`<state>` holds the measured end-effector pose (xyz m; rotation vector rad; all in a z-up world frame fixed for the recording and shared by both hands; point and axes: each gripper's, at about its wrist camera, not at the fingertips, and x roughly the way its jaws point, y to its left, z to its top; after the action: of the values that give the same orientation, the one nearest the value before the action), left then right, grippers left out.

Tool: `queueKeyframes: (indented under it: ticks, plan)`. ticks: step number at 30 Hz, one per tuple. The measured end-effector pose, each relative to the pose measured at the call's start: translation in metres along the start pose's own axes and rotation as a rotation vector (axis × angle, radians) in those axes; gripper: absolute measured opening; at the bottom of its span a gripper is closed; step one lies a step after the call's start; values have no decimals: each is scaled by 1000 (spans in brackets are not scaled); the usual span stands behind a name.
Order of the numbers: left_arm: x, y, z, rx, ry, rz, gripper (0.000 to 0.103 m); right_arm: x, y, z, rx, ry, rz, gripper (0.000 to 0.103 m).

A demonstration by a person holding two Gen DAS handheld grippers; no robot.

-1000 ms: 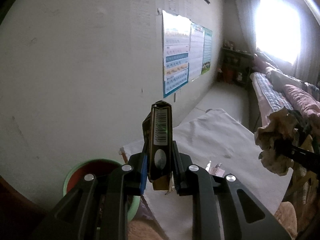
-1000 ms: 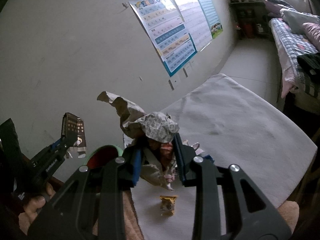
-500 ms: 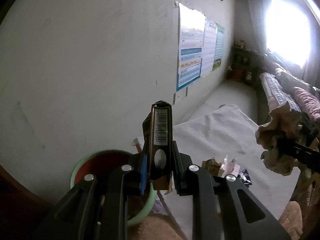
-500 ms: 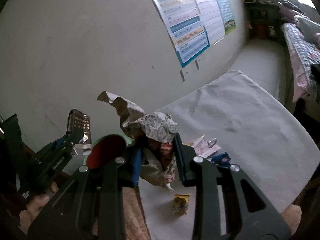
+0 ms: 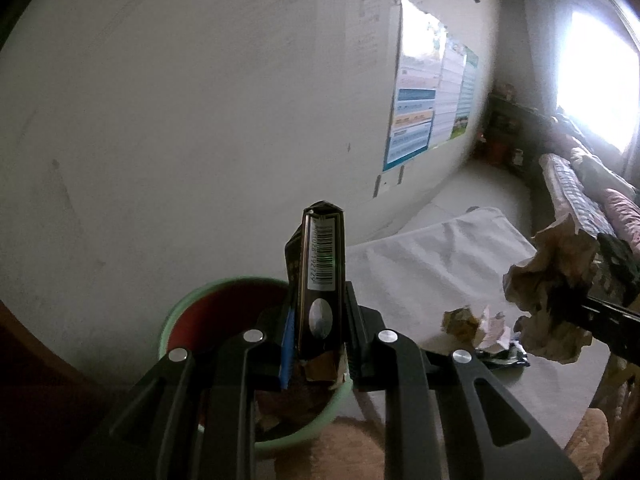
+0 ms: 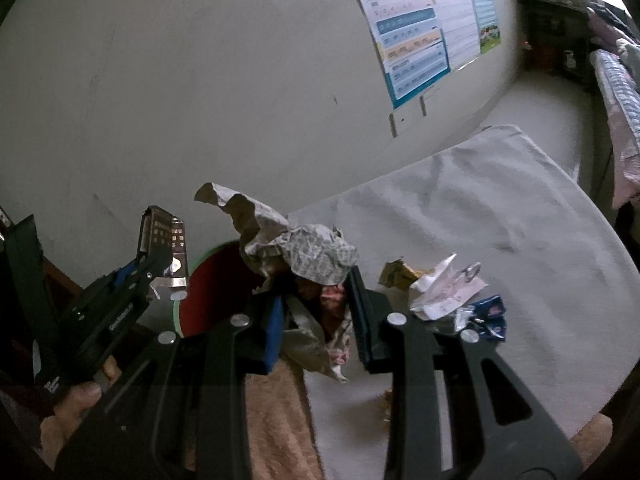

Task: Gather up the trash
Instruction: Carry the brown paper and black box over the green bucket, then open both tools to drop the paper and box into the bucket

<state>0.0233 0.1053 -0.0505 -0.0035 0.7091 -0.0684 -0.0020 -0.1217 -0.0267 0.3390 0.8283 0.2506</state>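
Observation:
My left gripper (image 5: 318, 312) is shut on a dark flat carton with a barcode (image 5: 322, 280), held upright just above the near rim of a green bin with a red inside (image 5: 224, 304). The carton also shows in the right wrist view (image 6: 164, 248). My right gripper (image 6: 316, 304) is shut on a wad of crumpled paper (image 6: 296, 252), right of the bin (image 6: 208, 288) and above the table edge. The wad also shows in the left wrist view (image 5: 548, 296).
Loose wrappers lie on the white cloth-covered table (image 6: 500, 216): a yellow one (image 6: 400, 272), a white one (image 6: 444, 292), a blue one (image 6: 488, 316). A bare wall with posters (image 5: 424, 116) stands behind. A bed (image 5: 584, 200) is at far right.
Both grippers have moved left and down toward the bin with their loads. The bin now fills more of both views, and the loose wrappers have come into sight.

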Motion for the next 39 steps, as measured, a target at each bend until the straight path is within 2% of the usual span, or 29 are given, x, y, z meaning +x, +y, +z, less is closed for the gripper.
queueKeyframes:
  ticks: [11, 23, 30, 39]
  plan:
    - [11, 33, -7, -42, 32, 44, 18, 31, 29, -4, -40, 63, 41, 29]
    - [24, 50, -14, -70, 60, 72, 19, 58, 47, -3, -64, 120, 56, 29]
    - [46, 69, -30, -102, 128, 111, 19, 96, 60, 3, -65, 175, 96, 29]
    - [73, 96, -45, -130, 191, 173, 21, 143, 93, 10, -124, 242, 139, 32]
